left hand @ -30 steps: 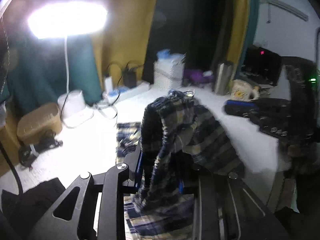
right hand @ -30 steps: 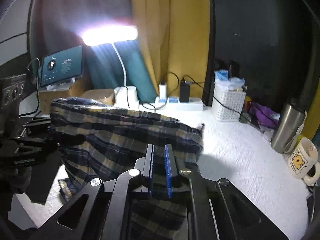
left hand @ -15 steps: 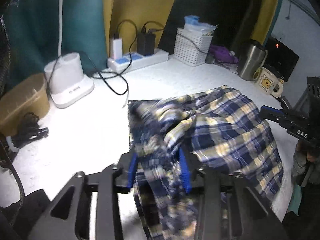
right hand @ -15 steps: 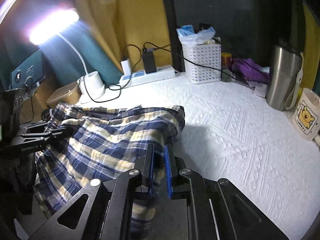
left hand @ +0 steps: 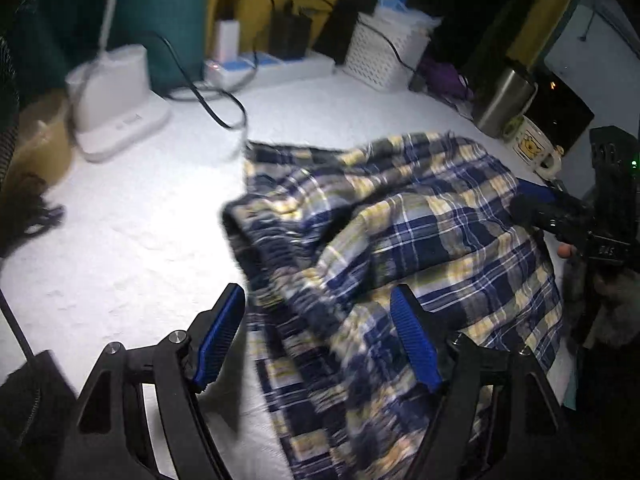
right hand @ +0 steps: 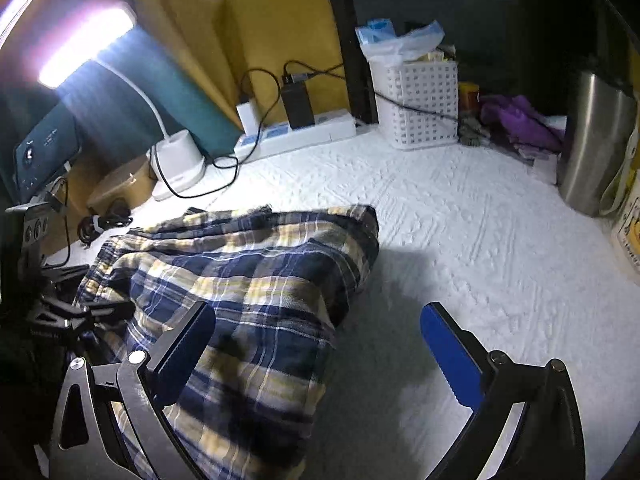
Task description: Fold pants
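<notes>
White textured bedding (right hand: pixel 460 240) fills most of both views, lit by a bright lamp (right hand: pixel 86 46) at the upper left of the right wrist view. Plaid pants (left hand: pixel 400 240) lie bunched on it, centre to right in the left wrist view and at lower left in the right wrist view.

At the bottom of the left wrist view the left gripper (left hand: pixel 320 336) has its jaws opening, with cloth lying between the blue pads but not pinched. The right gripper (right hand: pixel 320 344) is spread wide and opening too; the pants' edge lies by its left pad, bare bedding by the right.

Behind the pants a power strip (right hand: pixel 296 132) with plugged chargers and a looping black cable (left hand: pixel 208 100) sits along the yellow curtain (right hand: pixel 256 28). A white basket (right hand: pixel 416 104) stands beside it, then a steel tumbler (right hand: pixel 596 140) and a mug (left hand: pixel 532 148) at the right. A white lamp base (left hand: pixel 116 100) stands at upper left.
</notes>
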The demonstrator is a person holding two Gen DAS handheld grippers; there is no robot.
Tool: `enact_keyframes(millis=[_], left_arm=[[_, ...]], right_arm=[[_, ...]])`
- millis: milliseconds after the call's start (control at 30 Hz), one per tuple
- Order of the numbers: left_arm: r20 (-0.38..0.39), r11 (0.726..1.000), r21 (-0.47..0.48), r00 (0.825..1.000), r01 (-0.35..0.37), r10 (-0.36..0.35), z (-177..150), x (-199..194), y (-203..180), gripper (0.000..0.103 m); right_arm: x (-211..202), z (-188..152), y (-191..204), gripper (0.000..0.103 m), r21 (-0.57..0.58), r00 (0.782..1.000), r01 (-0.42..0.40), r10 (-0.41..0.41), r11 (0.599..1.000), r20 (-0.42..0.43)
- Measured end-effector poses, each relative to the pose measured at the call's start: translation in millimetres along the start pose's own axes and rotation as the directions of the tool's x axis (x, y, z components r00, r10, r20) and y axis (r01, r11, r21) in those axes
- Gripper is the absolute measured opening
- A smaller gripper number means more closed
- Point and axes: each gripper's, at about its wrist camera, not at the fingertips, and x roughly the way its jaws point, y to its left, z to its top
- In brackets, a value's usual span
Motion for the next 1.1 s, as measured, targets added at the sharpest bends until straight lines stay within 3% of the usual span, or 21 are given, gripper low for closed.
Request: enact_keyframes(millis=[67, 167, 333, 400, 433, 467, 600, 667, 867, 1100], left_arm=[[-0.001, 1.0, 0.005, 1.0, 0.009, -0.009, 2.8, 5.9, 0.8, 0.075], [0.003, 0.999, 0.038, 1.0, -0.006, 0.006, 10.4, 12.9, -0.9, 0.075], [0.025, 0.998, 0.061, 1.0, -0.019, 0.017, 21.1, 23.3, -2.6, 0.075], [0.028, 0.997, 0.07, 1.0, -0.008, 0.006, 21.9, 24.7, -5.7, 0.06], [0.031, 0.998, 0.067, 1.0, 0.0, -0.002, 22.5, 25.2, -7.4, 0.055], [0.028, 0.998, 0.066, 0.999, 0.02, -0.022, 21.9, 25.9, -9.7, 0.044], [0.052, 0.996, 0.089, 0.999, 0.008, -0.013, 21.4, 22.0, -16.6, 0.03], [0.082, 0.996, 0.089, 0.997, 0.005, -0.012, 21.7, 15.1, -19.7, 0.023], [0.164, 0.996, 0.085, 0.986, -0.003, -0.011, 18.8, -10.7, -29.2, 0.019], [0.293, 0.995, 0.1, 0.956, -0.021, -0.009, 9.2, -58.7, -46.9, 0.018]], right_arm=[[10.2, -1.0, -0.5, 0.102, -0.008, 1.0, -0.012, 0.012, 1.0, -0.017], [25.6, -1.2, -2.2, 0.087, -0.002, 0.998, -0.032, 0.032, 0.999, -0.058], [36.0, 1.8, -4.2, 0.079, 0.008, 0.994, -0.08, 0.08, 0.997, -0.068], [38.8, 3.4, -2.7, 0.054, 0.002, 0.991, -0.115, 0.114, 0.993, -0.072], [40.0, 3.7, -1.3, 0.05, -0.003, 0.989, -0.125, 0.124, 0.992, -0.075], [41.5, 4.1, 1.5, 0.042, -0.015, 0.988, -0.133, 0.132, 0.991, -0.08], [39.3, 5.6, 10.1, 0.021, -0.051, 0.987, -0.147, 0.143, 0.988, -0.07], [34.4, 7.2, 12.3, 0.018, -0.056, 0.988, -0.145, 0.142, 0.988, -0.056], [3.6, 12.7, 22.7, 0.017, -0.087, 0.99, -0.136, 0.138, 0.987, 0.015], [-48.3, 15.8, 40.4, 0.017, -0.139, 0.985, -0.117, 0.133, 0.983, 0.111]])
